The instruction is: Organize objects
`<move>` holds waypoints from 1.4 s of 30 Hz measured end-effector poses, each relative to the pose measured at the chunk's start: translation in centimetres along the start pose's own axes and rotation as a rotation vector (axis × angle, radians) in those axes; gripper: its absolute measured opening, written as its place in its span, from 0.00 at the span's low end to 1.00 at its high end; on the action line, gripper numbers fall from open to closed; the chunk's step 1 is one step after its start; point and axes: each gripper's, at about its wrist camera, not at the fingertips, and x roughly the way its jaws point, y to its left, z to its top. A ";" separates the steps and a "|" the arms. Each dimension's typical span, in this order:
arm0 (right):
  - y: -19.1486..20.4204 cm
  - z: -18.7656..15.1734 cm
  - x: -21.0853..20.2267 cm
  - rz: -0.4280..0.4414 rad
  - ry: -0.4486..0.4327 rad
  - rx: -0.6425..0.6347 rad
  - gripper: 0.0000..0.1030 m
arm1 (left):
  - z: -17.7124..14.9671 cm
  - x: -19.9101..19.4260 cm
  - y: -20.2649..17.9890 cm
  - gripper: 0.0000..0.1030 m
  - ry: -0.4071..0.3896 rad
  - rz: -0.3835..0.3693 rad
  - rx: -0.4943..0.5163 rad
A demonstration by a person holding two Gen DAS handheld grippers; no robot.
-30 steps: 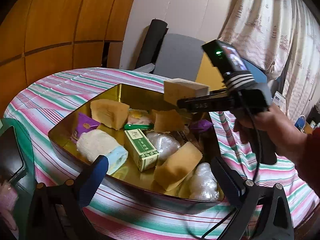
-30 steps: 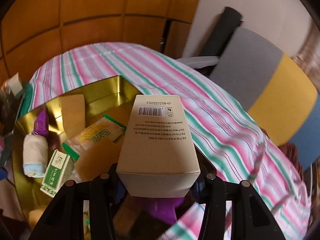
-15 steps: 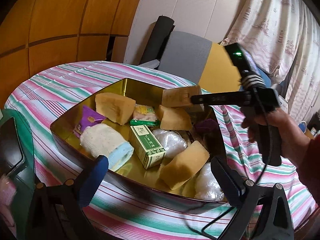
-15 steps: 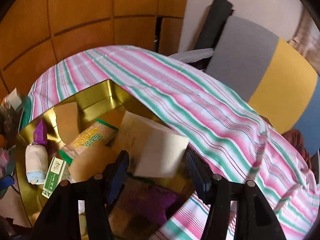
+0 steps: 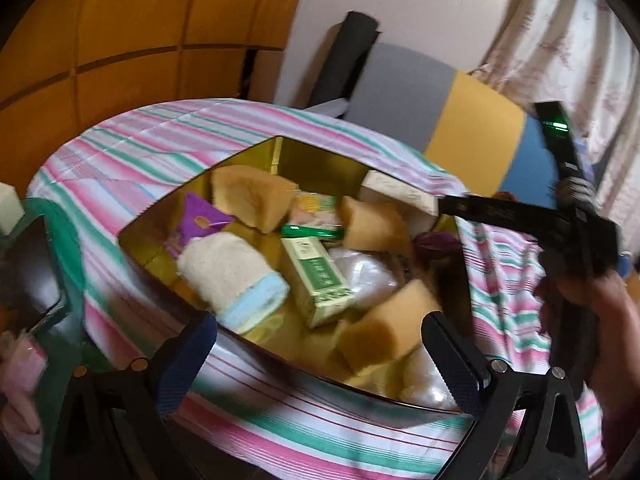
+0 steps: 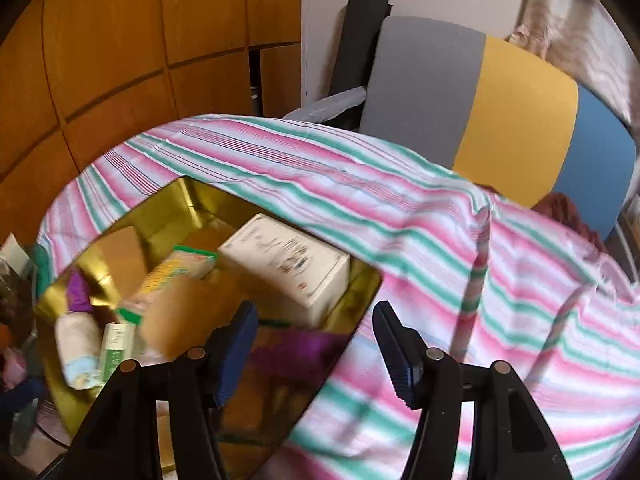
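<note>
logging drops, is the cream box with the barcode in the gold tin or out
In. The cream box lies tilted inside the gold tin, leaning at its far corner, clear of the right gripper fingers.

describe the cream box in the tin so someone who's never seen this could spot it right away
Start at the gold tin on the striped tablecloth. The cream box lies tilted in the tin's corner nearest the grey, yellow and blue chair, beyond the open right tool. It is the biggest hard-edged carton there, pale with small print; the other carton is slimmer and green, and its neighbours are tan sponges.
</note>
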 end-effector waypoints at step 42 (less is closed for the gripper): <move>7.6 -6.1 -8.0 -0.104 -0.007 0.209 0.60 | 3.6 -4.6 2.7 1.00 0.002 0.335 0.046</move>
